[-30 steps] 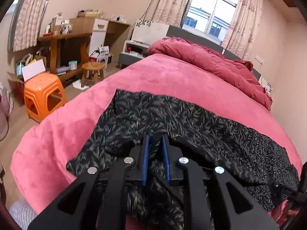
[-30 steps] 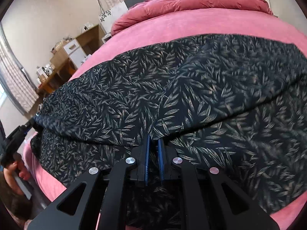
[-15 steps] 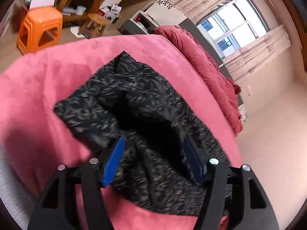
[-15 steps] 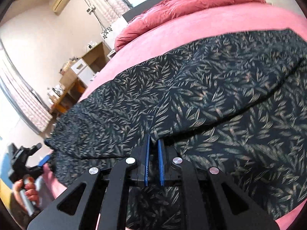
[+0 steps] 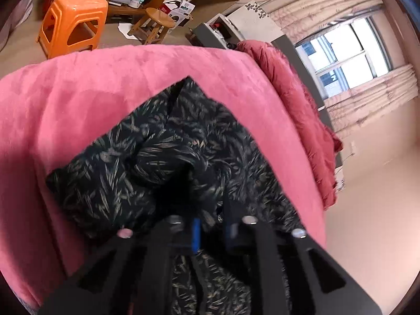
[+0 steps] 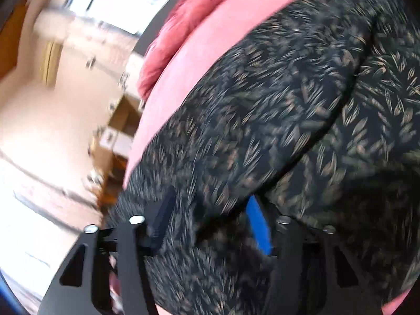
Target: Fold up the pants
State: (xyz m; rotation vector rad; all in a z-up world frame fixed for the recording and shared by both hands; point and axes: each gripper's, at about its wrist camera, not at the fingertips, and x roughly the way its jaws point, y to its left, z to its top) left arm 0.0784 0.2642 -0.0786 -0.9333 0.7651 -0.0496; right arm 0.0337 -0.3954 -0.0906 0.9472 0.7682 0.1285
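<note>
Black pants with a tan leaf print (image 5: 168, 141) lie on a pink bed cover (image 5: 78, 99), folded lengthwise with one layer over the other. My left gripper (image 5: 212, 225) is near one end of the pants, its blue pads a narrow gap apart with bunched cloth between them. My right gripper (image 6: 210, 218) is over the other part of the pants (image 6: 288, 99), its fingers spread wide with cloth lying between them. The right wrist view is blurred by motion.
A red quilt (image 5: 302, 110) lies bunched along the far side of the bed. Beyond the bed's edge stand an orange plastic stool (image 5: 73, 18), a small wooden stool (image 5: 155, 23) and a wooden desk. A window (image 5: 344, 55) is behind the bed.
My left gripper opened wide half a second ago and has closed again to a narrow gap on the cloth. My right gripper was shut on the pants and has opened. Both views have tilted.
</note>
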